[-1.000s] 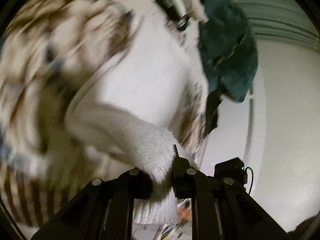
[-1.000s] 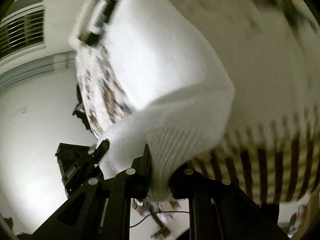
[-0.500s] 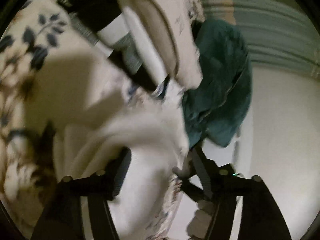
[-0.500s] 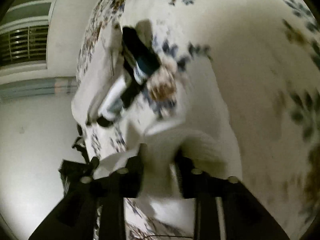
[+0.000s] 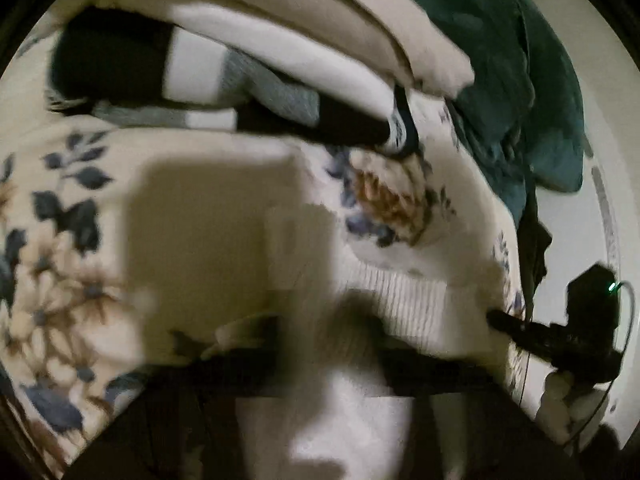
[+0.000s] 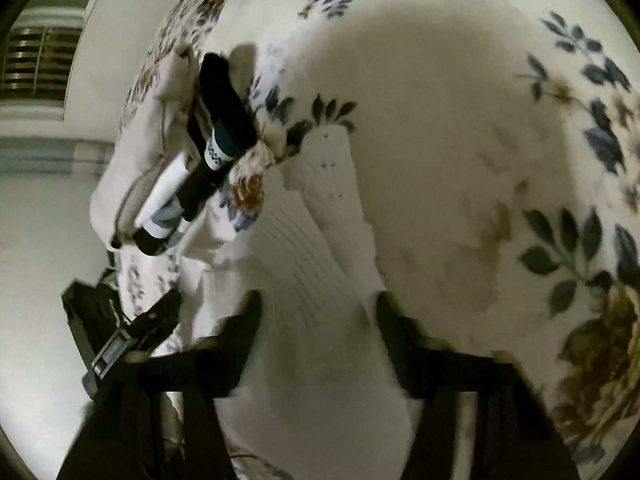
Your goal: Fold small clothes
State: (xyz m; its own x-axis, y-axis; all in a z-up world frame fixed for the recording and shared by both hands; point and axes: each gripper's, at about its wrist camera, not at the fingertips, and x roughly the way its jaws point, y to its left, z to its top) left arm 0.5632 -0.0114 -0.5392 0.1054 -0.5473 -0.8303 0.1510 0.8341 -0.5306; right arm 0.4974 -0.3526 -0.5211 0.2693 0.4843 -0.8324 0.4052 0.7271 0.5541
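Observation:
A white ribbed sock (image 6: 316, 248) lies on a floral bedspread (image 6: 460, 128); it also shows in the left wrist view (image 5: 400, 300). My right gripper (image 6: 318, 320) is open, its fingers spread on either side of the sock's lower end. My left gripper (image 5: 328, 340) is open too, blurred, with the sock between its fingers. The left gripper shows at the lower left of the right wrist view (image 6: 136, 328), and the right gripper at the right of the left wrist view (image 5: 560, 336).
A stack of folded clothes (image 5: 280, 52) with black, white and grey socks (image 5: 192, 68) lies further up the bed. A dark teal garment (image 5: 520, 80) is heaped at the far right. The stack also shows in the right wrist view (image 6: 192, 160).
Both grippers held the sock up pinched one second ago. They have since lowered it onto the bedspread and opened their jaws.

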